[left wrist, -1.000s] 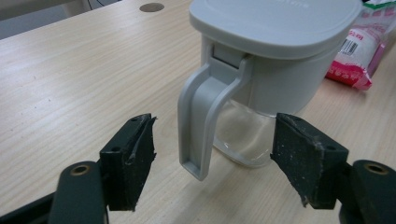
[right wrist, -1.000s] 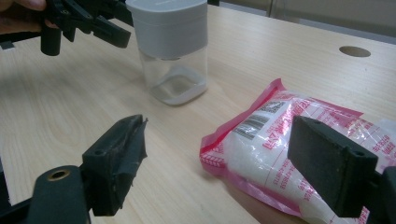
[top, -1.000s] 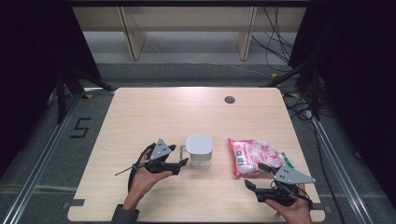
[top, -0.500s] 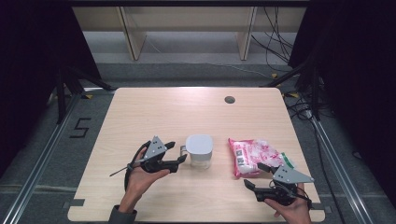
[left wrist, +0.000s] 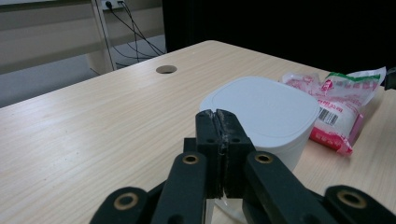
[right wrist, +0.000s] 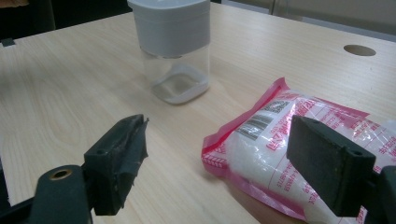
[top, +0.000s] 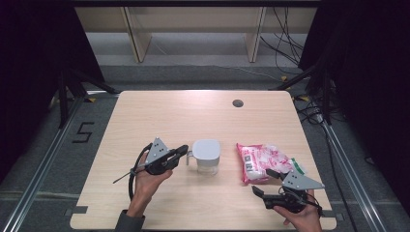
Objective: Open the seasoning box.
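A clear container (top: 207, 155) with a white lid (left wrist: 266, 107) stands at the table's middle front. Its small handle (top: 189, 157) faces left. My left gripper (top: 183, 150) lies level against that handle, and its jaws have just been closing. The pads (left wrist: 219, 116) now meet on the thin clear handle. A pink and white bag (top: 258, 162) lies right of the container. My right gripper (top: 263, 181) rests near the front right edge, open, with its jaws (right wrist: 219, 154) apart before the bag (right wrist: 275, 140) and nothing gripped. The container (right wrist: 170, 28) stands beyond it.
The pale wooden table (top: 183, 116) has a round cable hole (top: 237, 103) at its far right. Shelving legs and cables stand on the floor beyond the far edge. Dark curtains flank both sides.
The left gripper's jaws, open a second ago beside the container's handle, have shut on it. The right gripper and the bag have stayed put.
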